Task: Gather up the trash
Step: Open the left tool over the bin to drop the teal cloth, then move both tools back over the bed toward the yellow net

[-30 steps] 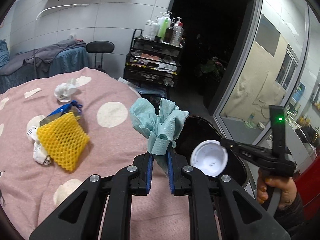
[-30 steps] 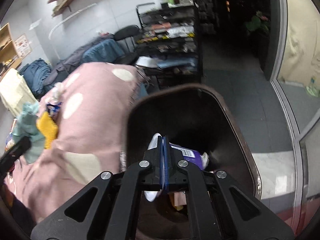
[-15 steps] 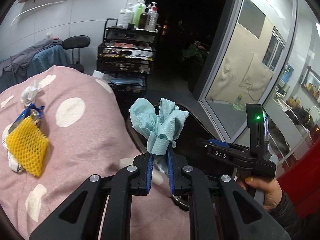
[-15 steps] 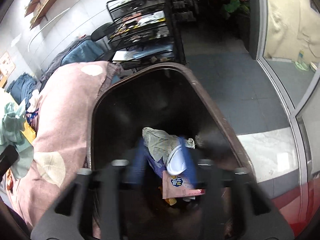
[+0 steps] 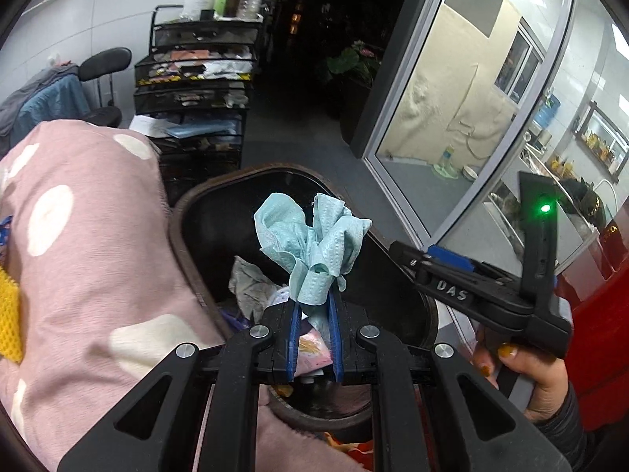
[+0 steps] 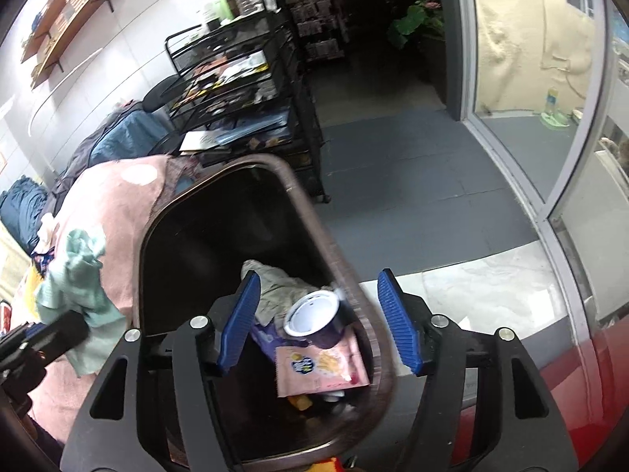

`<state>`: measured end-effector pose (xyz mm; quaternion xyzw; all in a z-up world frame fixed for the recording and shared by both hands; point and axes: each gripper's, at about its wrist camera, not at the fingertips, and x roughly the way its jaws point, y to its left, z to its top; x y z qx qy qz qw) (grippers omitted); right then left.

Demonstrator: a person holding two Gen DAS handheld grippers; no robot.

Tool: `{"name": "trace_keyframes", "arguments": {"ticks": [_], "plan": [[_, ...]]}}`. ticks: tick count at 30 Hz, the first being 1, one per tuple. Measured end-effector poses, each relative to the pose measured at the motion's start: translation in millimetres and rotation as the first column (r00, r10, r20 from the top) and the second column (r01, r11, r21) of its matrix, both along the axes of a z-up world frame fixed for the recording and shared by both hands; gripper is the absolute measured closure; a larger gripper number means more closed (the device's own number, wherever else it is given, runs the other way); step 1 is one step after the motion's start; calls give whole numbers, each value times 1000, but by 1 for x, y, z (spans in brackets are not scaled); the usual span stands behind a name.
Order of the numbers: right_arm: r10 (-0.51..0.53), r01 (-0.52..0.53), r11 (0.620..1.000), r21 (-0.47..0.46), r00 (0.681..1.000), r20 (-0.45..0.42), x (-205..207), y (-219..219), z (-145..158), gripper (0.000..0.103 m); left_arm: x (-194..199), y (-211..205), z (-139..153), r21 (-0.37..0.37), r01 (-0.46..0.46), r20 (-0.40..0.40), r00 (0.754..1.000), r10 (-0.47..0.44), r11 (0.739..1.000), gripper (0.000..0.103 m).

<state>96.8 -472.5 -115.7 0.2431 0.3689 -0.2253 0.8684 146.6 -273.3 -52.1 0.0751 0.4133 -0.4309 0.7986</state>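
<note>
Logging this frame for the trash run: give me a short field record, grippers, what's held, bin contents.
left gripper: shut on teal tissue, over the bin
right gripper: jaws just opened, nothing between them, above the bin
purple cup: inside bin, on a pink snack wrapper
other bin contents: crumpled grey paper
left on pink spotted cover: yellow foam net
</note>
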Motion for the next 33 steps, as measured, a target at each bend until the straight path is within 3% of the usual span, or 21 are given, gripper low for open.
{"name": "trace_keyframes", "arguments": {"ticks": [8, 10, 12, 14, 15, 17, 22, 33], "plan": [[-25, 25, 1000, 1, 1000, 14, -11, -13, 6, 33, -4, -16, -12, 61, 17, -2, 1000, -17, 998, 86], [-20, 20, 1000, -3, 1000, 18, -13, -11, 7, 31, -4, -17, -15, 70, 16, -7, 1000, -15, 997, 75], [-18, 18, 1000, -3, 1000, 19, -15, -11, 8, 28, -4, -17, -16, 79, 13, -1, 1000, -13, 997, 45], [-17, 17, 1000, -1, 1000, 20, -14, -10, 8, 23, -7, -16, -14, 81, 6, 27, 1000, -8, 997, 27], [-17, 17, 1000, -1, 1000, 22, -14, -9, 8, 22, -10, -16, -12, 77, 3, 44, 999, -7, 997, 19], [-21, 21, 1000, -1, 999, 24, -13, -8, 8, 16, -10, -16, -10, 74, 5, 64, 998, -10, 997, 12], [-27, 27, 1000, -2, 999, 31, -12, -6, 7, 10, -12, -11, -4, 64, -2, 87, 996, -3, 998, 11], [26, -26, 1000, 15, 999, 43, -6, 8, 9, 9, -19, 27, 29, -23, -65, 172, 983, 68, 998, 6]]}}
